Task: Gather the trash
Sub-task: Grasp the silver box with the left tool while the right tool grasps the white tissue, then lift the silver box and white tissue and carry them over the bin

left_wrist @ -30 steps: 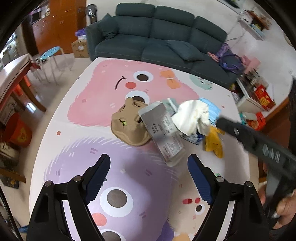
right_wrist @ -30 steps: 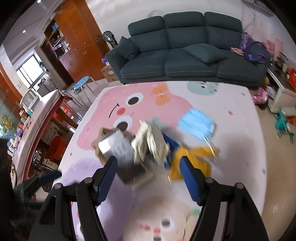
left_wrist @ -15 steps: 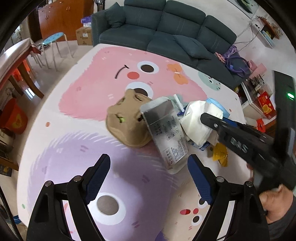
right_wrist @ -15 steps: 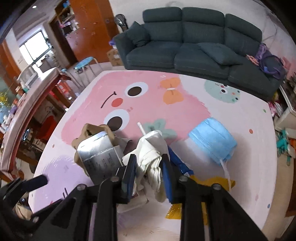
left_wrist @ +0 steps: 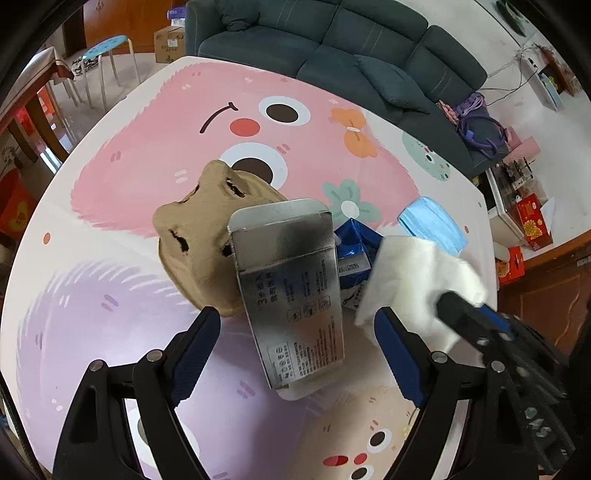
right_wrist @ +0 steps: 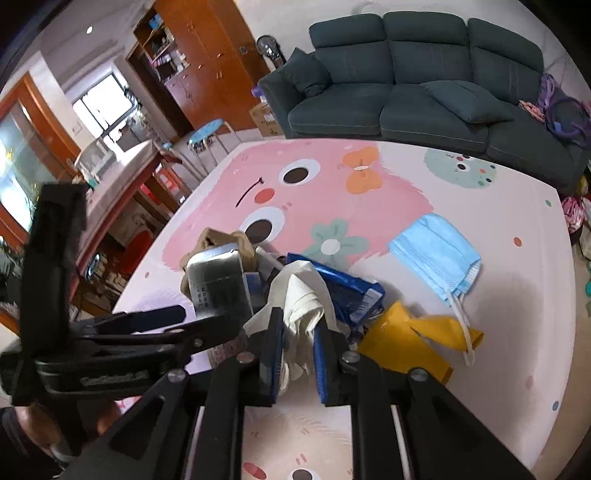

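Observation:
A heap of trash lies on a cartoon-print mat (left_wrist: 110, 258). My left gripper (left_wrist: 295, 332) is open, its jaws on either side of a flattened silver carton (left_wrist: 291, 291) that leans on a brown egg-carton piece (left_wrist: 199, 236). My right gripper (right_wrist: 299, 332) is shut on a crumpled white tissue (right_wrist: 303, 299), which also shows in the left wrist view (left_wrist: 417, 277). Beside it lie a blue foil wrapper (right_wrist: 351, 291), a yellow wrapper (right_wrist: 402, 343) and a blue face mask (right_wrist: 436, 251).
A dark green sofa (left_wrist: 332, 33) stands past the mat's far edge. A blue stool (left_wrist: 107, 44) and a wooden table (right_wrist: 122, 173) are at the left. Red boxes and clutter (left_wrist: 532, 221) sit on the floor at the right.
My right gripper moved in and closed on the white tissue. My left gripper came closer to the silver carton, which now sits between its open jaws.

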A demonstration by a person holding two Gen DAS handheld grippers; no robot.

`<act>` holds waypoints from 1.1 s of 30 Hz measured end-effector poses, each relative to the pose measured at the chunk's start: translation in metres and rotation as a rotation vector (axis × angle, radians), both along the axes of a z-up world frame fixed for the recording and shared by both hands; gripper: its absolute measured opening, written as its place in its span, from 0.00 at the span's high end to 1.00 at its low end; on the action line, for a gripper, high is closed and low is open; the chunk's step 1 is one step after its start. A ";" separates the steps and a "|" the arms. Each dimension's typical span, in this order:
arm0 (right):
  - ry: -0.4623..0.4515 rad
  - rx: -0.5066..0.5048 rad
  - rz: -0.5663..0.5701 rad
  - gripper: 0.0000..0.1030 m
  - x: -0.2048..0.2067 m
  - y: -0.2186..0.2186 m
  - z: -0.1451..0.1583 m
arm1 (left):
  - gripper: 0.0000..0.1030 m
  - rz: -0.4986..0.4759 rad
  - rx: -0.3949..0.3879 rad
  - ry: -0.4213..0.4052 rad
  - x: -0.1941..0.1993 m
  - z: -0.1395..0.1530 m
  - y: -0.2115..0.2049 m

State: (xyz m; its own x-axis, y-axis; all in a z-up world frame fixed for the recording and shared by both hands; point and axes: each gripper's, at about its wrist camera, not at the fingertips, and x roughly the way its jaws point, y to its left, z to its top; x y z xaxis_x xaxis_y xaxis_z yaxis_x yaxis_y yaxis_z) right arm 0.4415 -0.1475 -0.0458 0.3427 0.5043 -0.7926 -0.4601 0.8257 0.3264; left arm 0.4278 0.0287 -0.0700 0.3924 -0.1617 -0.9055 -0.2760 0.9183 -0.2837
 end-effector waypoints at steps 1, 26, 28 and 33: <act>-0.003 0.005 -0.007 0.86 0.001 -0.003 0.001 | 0.18 0.001 0.003 0.006 0.003 -0.003 -0.001; -0.016 0.096 -0.119 0.87 -0.054 -0.024 0.029 | 0.49 -0.074 -0.068 0.008 -0.063 0.012 0.005; -0.018 0.100 -0.147 0.87 -0.076 -0.023 0.034 | 0.49 -0.108 -0.067 0.002 -0.085 0.020 0.010; -0.010 0.095 -0.226 0.87 -0.135 -0.017 0.040 | 0.49 -0.204 -0.059 -0.016 -0.133 0.038 0.021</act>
